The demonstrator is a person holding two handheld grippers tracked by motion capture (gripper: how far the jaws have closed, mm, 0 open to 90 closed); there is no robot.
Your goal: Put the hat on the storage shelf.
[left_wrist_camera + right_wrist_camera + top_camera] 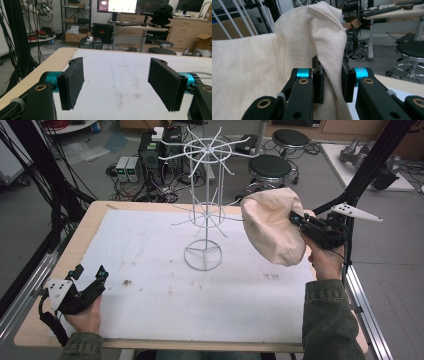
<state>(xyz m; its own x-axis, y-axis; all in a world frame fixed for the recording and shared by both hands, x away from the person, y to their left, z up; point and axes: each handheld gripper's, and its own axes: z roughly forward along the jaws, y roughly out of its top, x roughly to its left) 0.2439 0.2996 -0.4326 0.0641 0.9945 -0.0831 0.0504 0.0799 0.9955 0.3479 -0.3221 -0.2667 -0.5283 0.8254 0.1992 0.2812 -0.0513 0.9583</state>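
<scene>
From the high view: a cream cloth hat (272,225) held aloft over the counter's (95,220) right side, just right of a white wire display rack (205,205) standing upright on the white mat (200,290). Pinched at its rim by the right gripper (300,222), with the right hand (325,262) wrapped round the handle below and the green sleeve (327,320) rising from the bottom edge; forearm angled up and inward, the hat's crown bulging toward the rack. Probably the carrying step, with hanging the hat on one of the rack's upper prongs as the likely aim; next move would call for lifting higher and leftward, then lowering the hat's opening over a prong tip before letting go. Left gripper (90,275) low at the near left corner, held in the left hand (85,317), resting near the counter and idle. From the left gripper view: two black fingers (72,83) spread wide apart, released, nothing between them, stained mat ahead and a cluttered lab room beyond. From the right gripper view: fingers (318,82) clenched on a fold of the hat's woven cream fabric (307,40), cloth bunched up between the pads and draping to the left; white rack wires (227,20) visible at top left, a black stool (412,51) at right.
</scene>
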